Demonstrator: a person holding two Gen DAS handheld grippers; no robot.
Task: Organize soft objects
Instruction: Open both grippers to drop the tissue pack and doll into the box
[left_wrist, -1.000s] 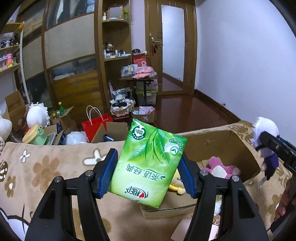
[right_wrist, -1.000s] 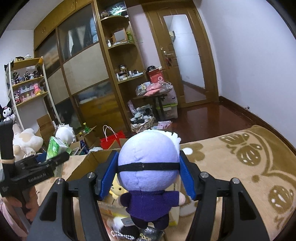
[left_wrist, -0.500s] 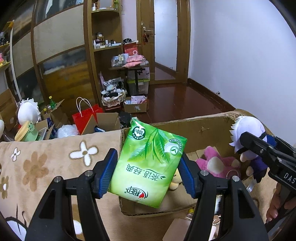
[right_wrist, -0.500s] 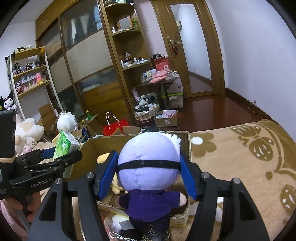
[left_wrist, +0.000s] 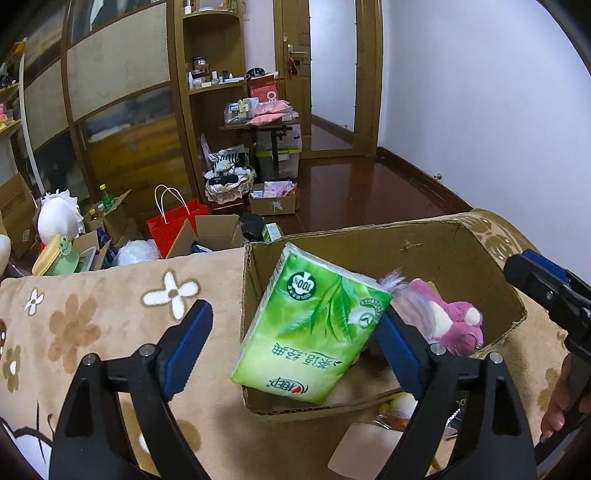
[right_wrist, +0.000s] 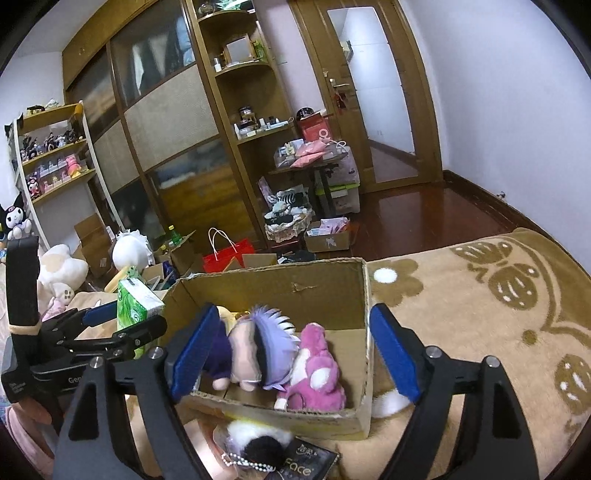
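Observation:
An open cardboard box sits on a beige flowered blanket; it also shows in the right wrist view. My left gripper is open; the green tissue pack tilts over the box's left wall, leaning on the right finger, clear of the left one. The pack also shows in the right wrist view. My right gripper is open above the box. The purple-haired doll lies inside beside a pink plush, which also shows in the left wrist view.
The blanket spreads right of the box. A black-and-white fluffy toy and a dark card lie at the box's near side. On the floor beyond are a red bag, cartons and a shelf unit.
Both grippers have opened. The doll dropped from my right gripper into the box. The tissue pack came loose in my left gripper, which moved over the box's left wall.

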